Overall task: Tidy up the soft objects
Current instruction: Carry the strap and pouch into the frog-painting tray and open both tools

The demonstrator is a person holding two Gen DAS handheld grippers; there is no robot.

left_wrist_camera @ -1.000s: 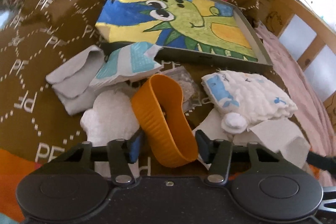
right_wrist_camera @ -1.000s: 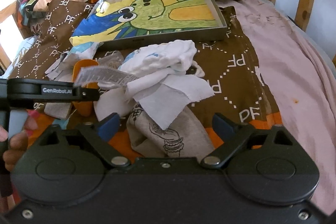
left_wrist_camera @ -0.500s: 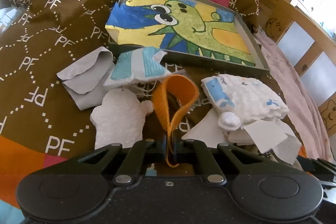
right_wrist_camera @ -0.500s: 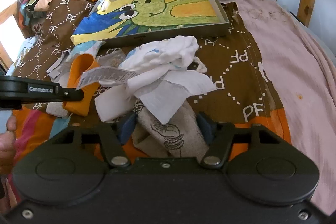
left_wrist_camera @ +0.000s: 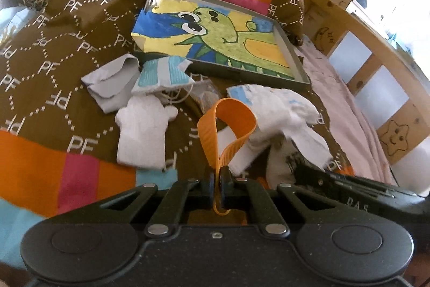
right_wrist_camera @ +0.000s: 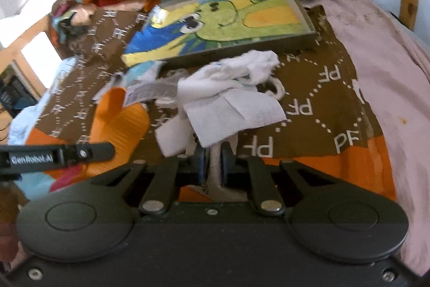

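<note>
Right now your left gripper (left_wrist_camera: 217,180) is pinching the ribbed orange silicone loop (left_wrist_camera: 228,123), which stands up straight ahead of the jaws, clear of the brown "PF" quilt (left_wrist_camera: 53,66). Your right gripper (right_wrist_camera: 213,166) has just closed and squeezes the beige printed cloth (right_wrist_camera: 215,168), bunched directly between its pads beneath the pile of white cloths (right_wrist_camera: 228,96).
</note>
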